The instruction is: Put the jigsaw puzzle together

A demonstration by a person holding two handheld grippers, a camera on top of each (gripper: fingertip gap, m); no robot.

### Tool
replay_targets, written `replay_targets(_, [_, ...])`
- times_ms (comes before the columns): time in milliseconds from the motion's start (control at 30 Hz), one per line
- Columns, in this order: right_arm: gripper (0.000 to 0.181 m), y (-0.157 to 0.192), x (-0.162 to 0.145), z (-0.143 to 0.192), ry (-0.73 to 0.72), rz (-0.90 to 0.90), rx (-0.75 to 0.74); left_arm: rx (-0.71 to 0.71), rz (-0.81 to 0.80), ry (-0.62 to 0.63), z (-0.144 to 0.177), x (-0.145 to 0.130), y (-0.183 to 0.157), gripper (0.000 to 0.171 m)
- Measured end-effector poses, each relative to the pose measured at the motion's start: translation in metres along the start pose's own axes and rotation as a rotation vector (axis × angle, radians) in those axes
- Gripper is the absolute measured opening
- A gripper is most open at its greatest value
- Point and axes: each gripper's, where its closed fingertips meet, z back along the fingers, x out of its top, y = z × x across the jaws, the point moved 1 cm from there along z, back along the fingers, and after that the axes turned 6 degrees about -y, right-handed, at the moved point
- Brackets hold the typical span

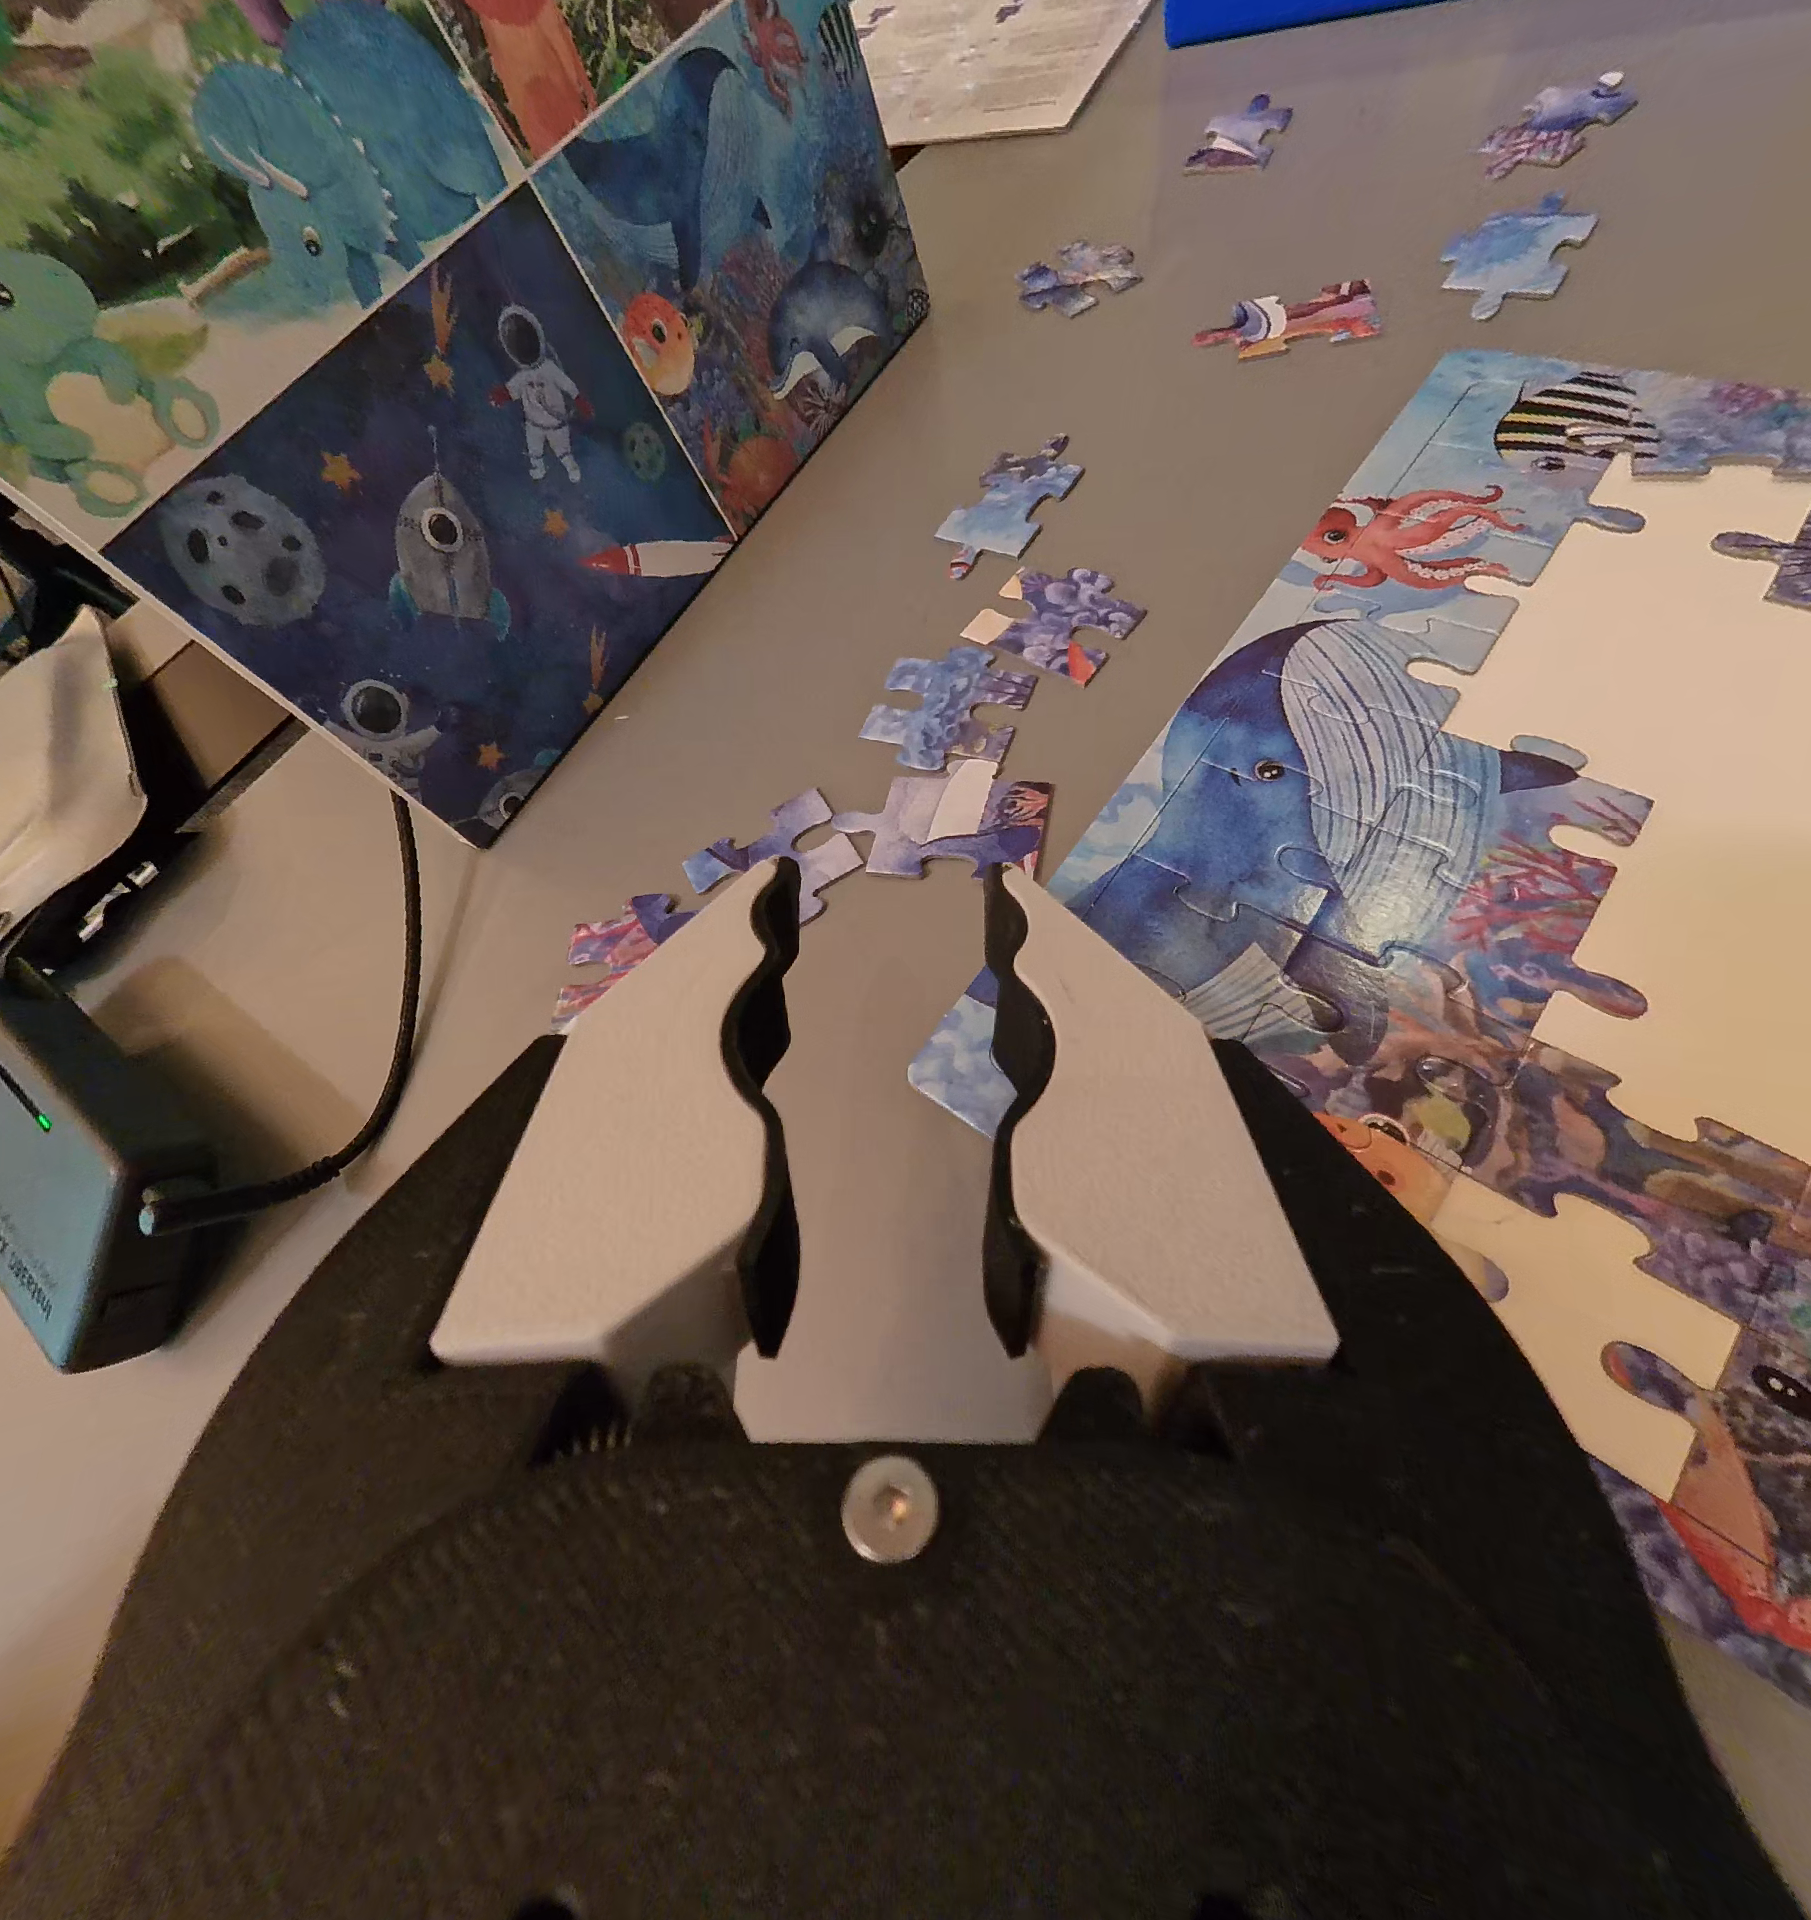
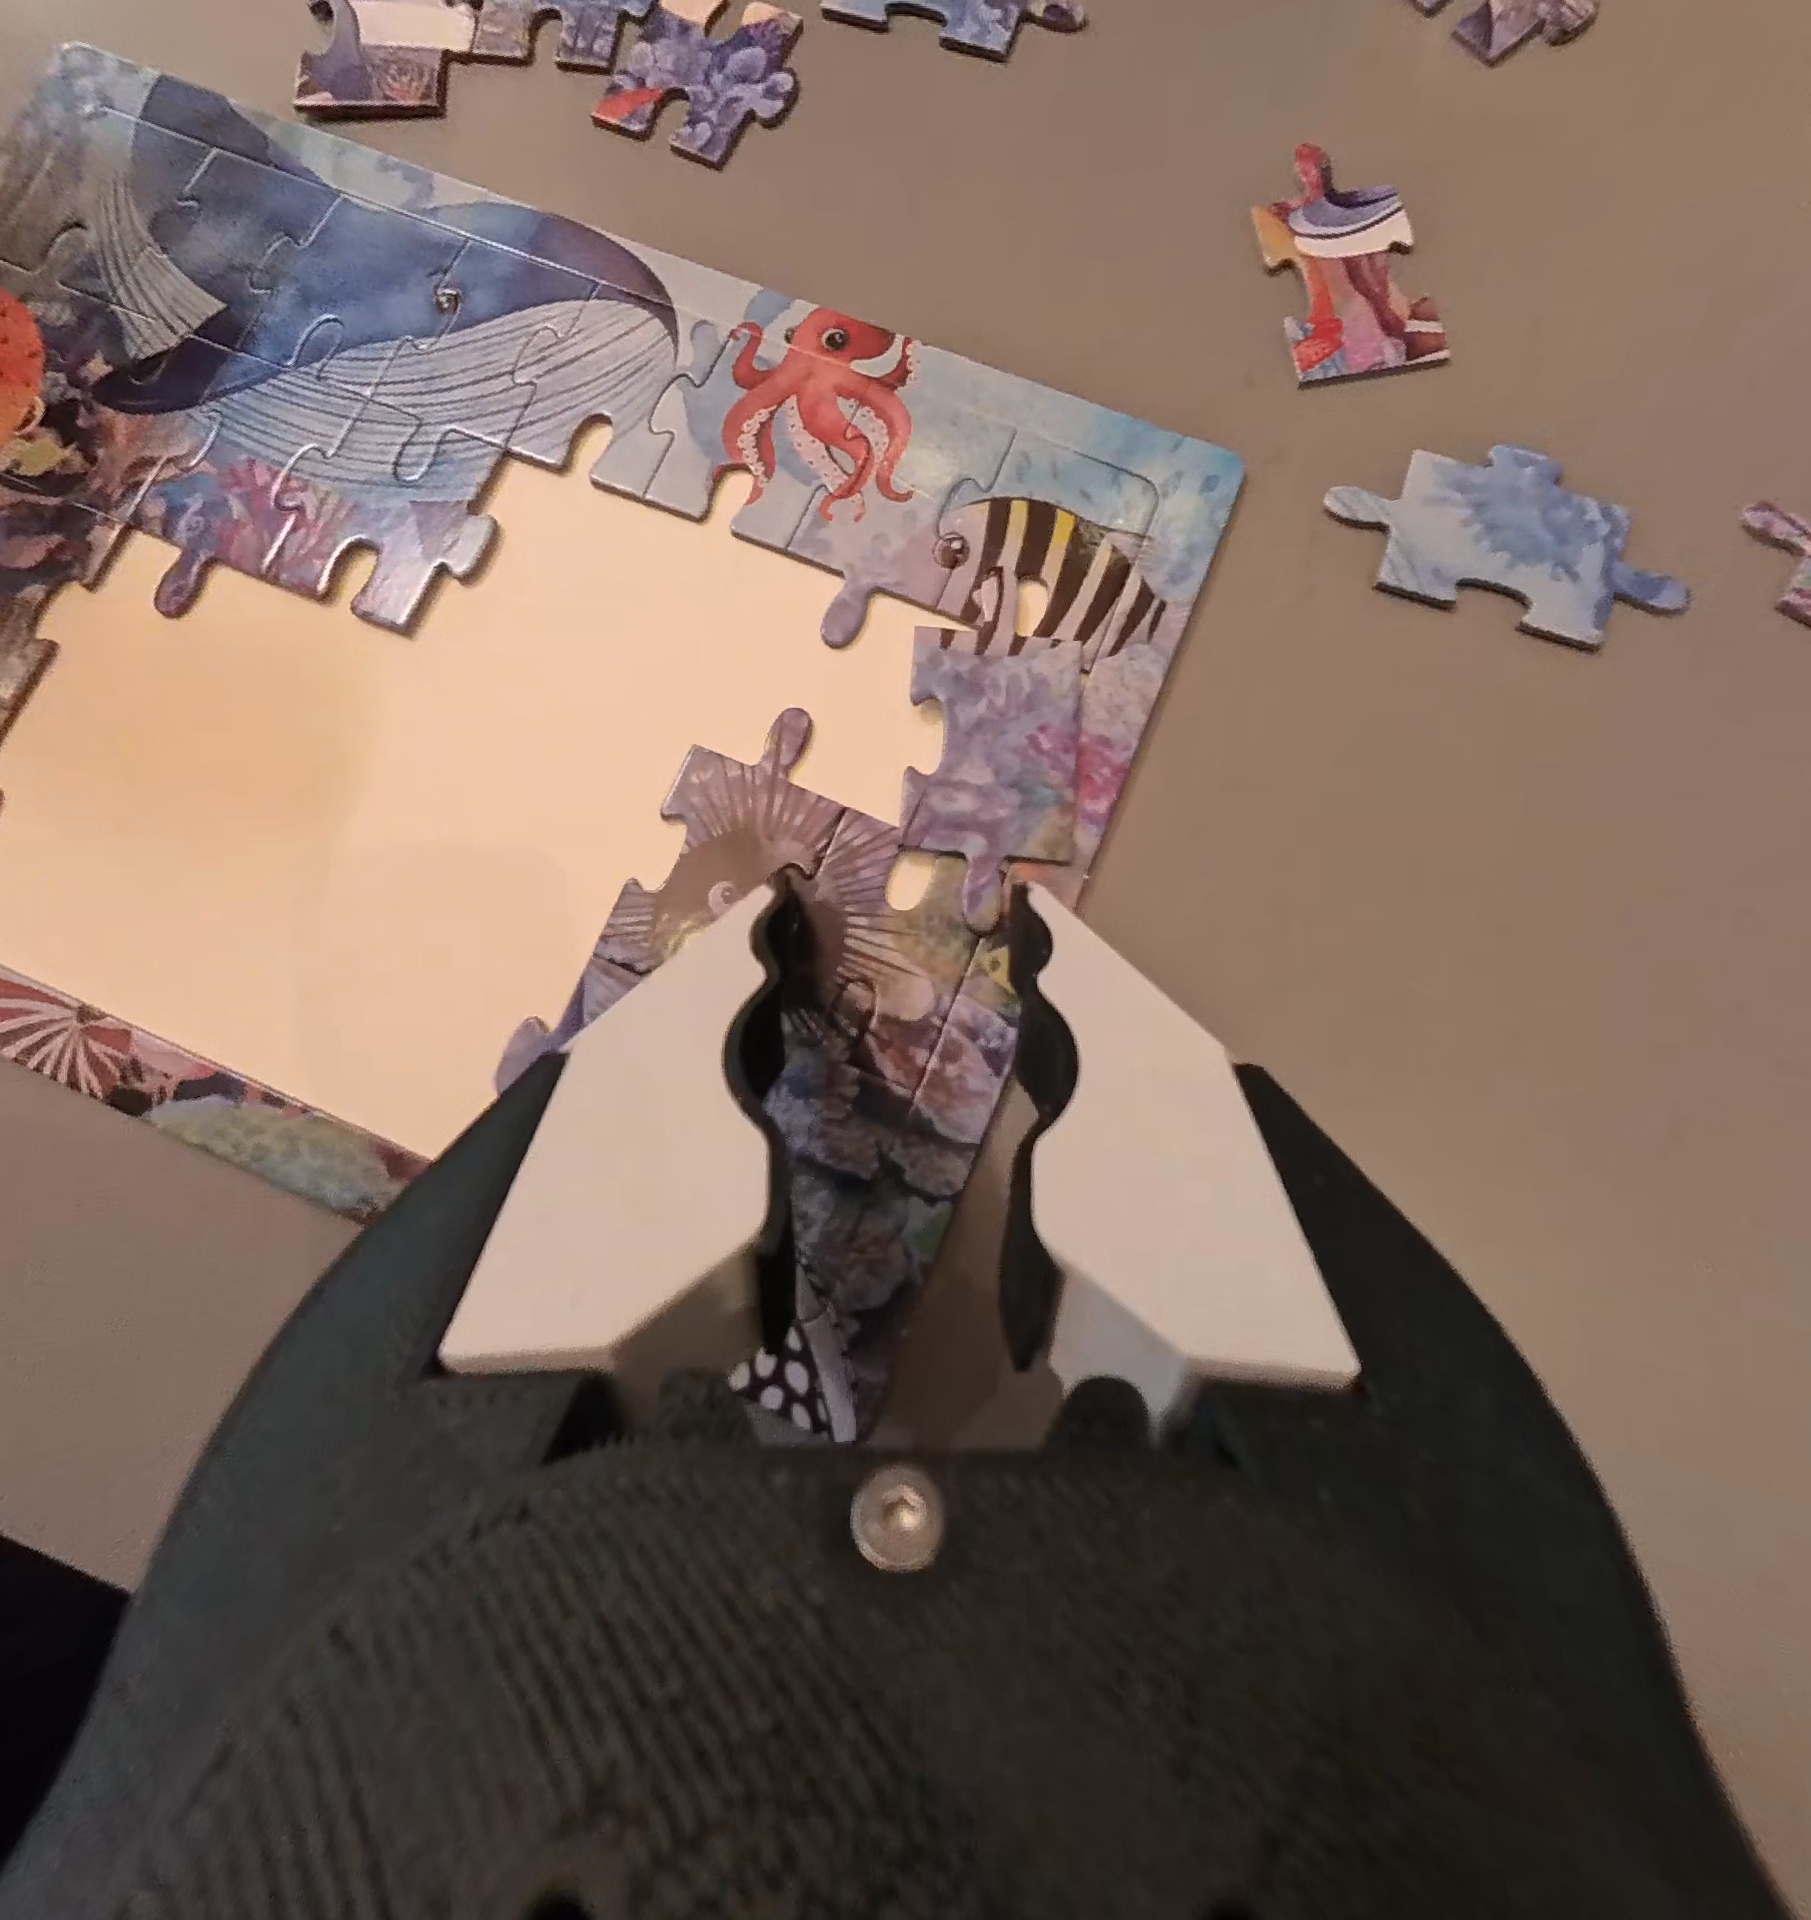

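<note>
Puzzle, a half-built cardboard undersea jigsaw (image 2: 444,343) on the grey table (image 2: 1400,935), has its border mostly done and its cream middle bare. Right gripper (image 2: 896,894) hovers spread and empty over its coral corner. Left gripper (image 1: 890,878), also spread, hangs beside the puzzle over loose blue pieces (image 1: 942,717); fetching one looks next. The picture-printed box (image 1: 527,436) stands beyond them, clear of the reach.

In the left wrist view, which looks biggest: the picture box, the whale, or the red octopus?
1. Picture box
2. Whale
3. Red octopus
The whale sits nearer the camera than the octopus, which exaggerates it.
</note>
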Motion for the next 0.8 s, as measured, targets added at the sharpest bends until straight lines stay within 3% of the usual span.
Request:
replay_targets(567, [0.038, 0.016, 0.004, 0.001, 0.010, 0.030, 0.055, 0.001, -0.001, -0.001, 0.000, 0.000, 0.000, 0.034])
replay_targets(800, [0.031, 0.006, 0.017, 0.000, -0.044, 0.264, 0.008, -0.002, -0.001, 0.000, -0.001, 0.000, -0.001, 0.034])
